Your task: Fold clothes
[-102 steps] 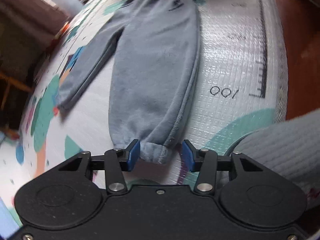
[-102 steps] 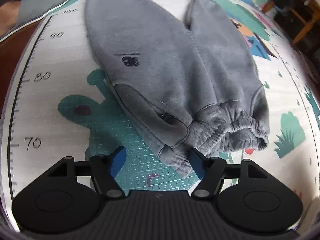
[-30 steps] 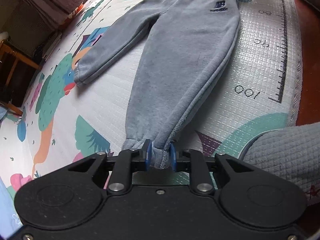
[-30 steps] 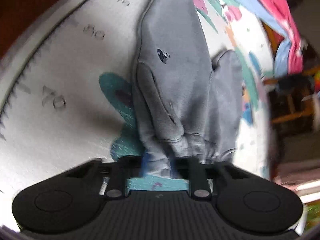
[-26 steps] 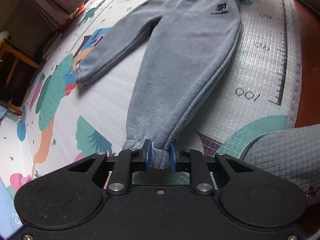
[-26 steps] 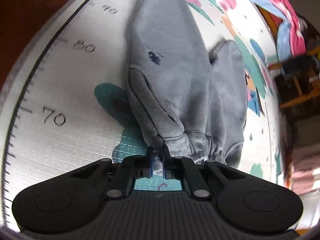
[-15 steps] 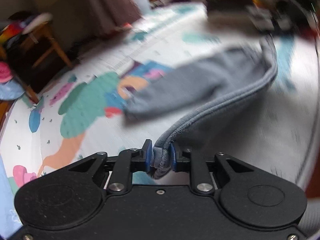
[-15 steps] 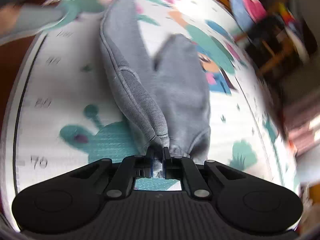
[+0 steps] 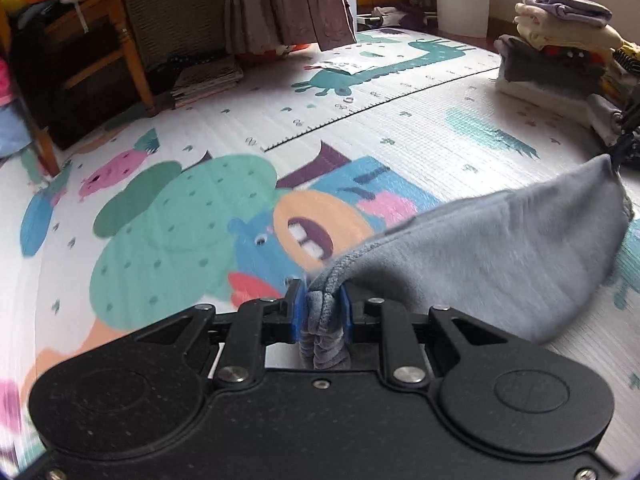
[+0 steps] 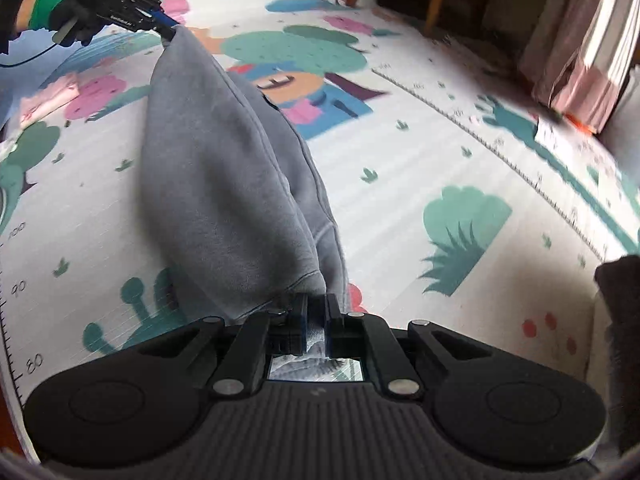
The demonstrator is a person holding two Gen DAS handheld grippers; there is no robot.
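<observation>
Both grippers, left gripper and right gripper, clenched on the grey trousers, now lifted off the play mat: lengthwise fold under way.

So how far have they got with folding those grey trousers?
Early on. Done: a stack of folded clothes sits at the edge of the mat. In hand: the left gripper is shut on a cuff of the grey trousers and the right gripper on the waistband end, holding one leg up off the mat. Left: laying that leg over the other, then folding the length.
</observation>
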